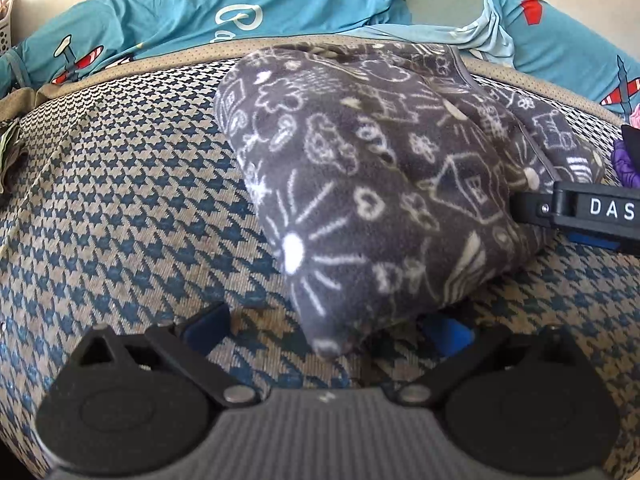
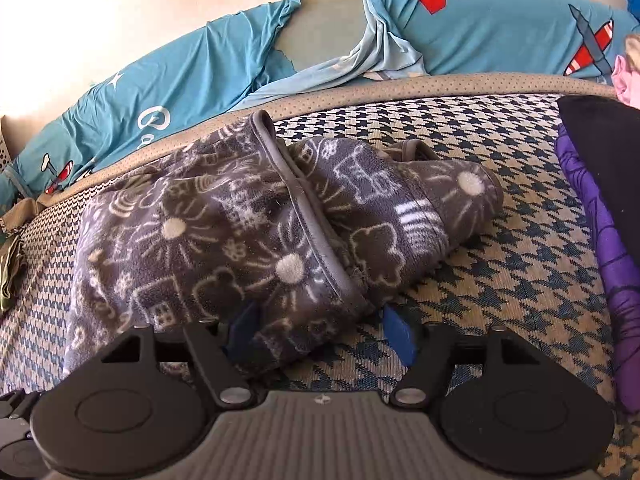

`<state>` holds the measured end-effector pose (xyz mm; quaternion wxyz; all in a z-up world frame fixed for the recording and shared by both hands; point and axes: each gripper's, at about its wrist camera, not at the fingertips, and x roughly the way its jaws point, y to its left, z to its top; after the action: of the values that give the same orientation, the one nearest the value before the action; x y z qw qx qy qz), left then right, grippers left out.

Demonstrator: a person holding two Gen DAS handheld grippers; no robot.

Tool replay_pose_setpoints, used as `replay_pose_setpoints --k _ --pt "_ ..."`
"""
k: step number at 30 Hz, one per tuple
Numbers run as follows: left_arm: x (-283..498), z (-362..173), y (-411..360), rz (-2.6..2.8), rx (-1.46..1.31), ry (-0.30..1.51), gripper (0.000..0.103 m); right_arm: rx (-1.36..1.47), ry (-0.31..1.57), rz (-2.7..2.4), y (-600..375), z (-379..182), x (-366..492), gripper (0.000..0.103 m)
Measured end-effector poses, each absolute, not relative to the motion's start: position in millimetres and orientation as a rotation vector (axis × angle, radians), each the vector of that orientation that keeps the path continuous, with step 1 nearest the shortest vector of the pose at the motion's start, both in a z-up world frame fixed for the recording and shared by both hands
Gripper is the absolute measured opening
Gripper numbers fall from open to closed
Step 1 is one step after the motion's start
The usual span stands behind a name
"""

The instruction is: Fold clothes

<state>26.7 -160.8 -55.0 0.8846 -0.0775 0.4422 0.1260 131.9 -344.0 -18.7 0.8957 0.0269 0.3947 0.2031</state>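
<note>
A grey fleece garment with white doodle prints lies folded in a bundle on the houndstooth mattress. My left gripper is open, its blue pads either side of the bundle's near corner, which sits between them. My right gripper is open too, at the bundle's near edge, with its grey trimmed hem between the blue pads. The right gripper also shows in the left wrist view, against the bundle's right side.
Teal pillows with plane prints lie along the far edge by the wall. A purple and black garment lies at the right. Pink cloth sits at the far right. Olive fabric hangs at the left edge.
</note>
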Motion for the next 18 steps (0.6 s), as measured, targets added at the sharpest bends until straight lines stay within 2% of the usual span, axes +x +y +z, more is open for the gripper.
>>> replay_pose_setpoints --k 4,18 --pt "28 -54 -159 0.256 -0.160 0.929 0.103 0.054 0.815 0.415 -346 -21 132 0.074" --pt "13 -52 -156 0.178 -0.135 0.922 0.103 0.139 0.838 0.415 -367 -11 125 0.078"
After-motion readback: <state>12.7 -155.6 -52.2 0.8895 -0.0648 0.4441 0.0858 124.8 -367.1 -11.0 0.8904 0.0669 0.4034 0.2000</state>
